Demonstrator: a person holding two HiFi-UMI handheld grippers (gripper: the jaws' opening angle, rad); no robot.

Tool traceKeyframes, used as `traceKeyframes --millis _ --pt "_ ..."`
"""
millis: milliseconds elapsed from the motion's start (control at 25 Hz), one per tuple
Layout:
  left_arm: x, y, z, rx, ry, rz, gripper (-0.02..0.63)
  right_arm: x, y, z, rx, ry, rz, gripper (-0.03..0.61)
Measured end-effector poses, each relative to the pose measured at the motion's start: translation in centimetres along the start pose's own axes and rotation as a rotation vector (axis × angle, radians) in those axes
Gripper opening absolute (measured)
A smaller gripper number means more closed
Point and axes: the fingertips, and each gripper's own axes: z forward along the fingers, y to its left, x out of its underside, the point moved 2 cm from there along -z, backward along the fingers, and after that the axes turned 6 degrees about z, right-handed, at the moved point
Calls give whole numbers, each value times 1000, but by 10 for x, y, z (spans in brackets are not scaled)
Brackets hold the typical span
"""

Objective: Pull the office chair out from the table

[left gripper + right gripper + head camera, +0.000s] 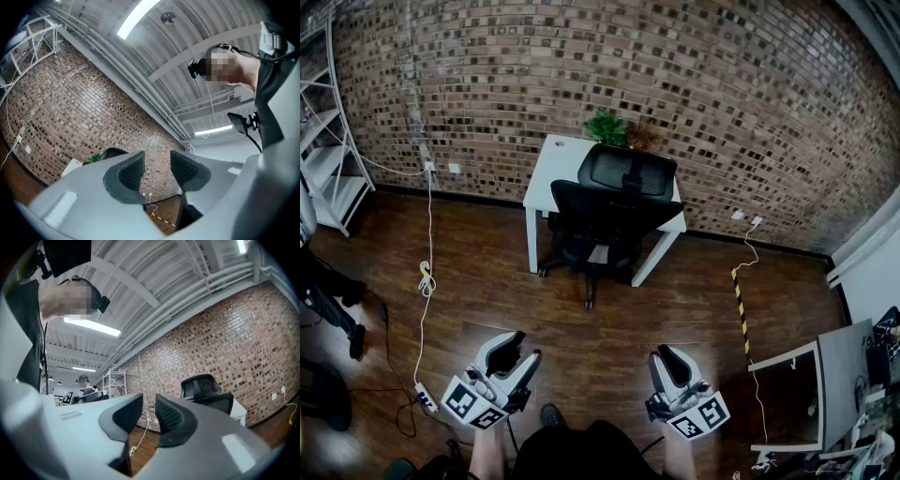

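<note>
Seeing the office chair (614, 217) pushed in at the front of the white table (551, 161), seat under the tabletop, backrest and headrest facing away from the table, wheeled base on the wood floor (581, 319) between the table's legs. Well apart from both tools: left gripper (523, 347) and right gripper (667, 354) held far out in front of the table, across a broad stretch of floor, touching neither chair nor table. From the right gripper view, chair (206, 392) showing right of the jaws, against the table's front edge. From the left gripper view, only the dark top of the chair (112, 152) showing left of the jaws, beside the table's corner (72, 166).

Holding one gripper in each hand, side by side and well apart, marker cubes nearest the body, noses aimed toward the table and tilted upward, enough to bring ceiling beams and lights into both gripper views. Bare forearms just visible below the cubes at the head view's bottom edge.

Left gripper (157, 171): released, ribbed pads standing apart with a clear gap, only brick wall (70, 112) behind the table seen through it, gripping nothing. Right gripper (149, 413): also released, gap narrower, pads not meeting, nothing between them but distant floor and a white cable.
</note>
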Motion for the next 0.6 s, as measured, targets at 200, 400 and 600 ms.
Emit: traceKeyframes --millis 200,400,600 --pt "23 23 17 -22 -8 -6 259 12 -34 12 11 29 11 77" --pt "58 46 32 -29 24 -16 259 26 -79 20 46 26 23 77" --pt "83 76 76 -43 22 -10 259 42 -149 52 29 6 64 81"
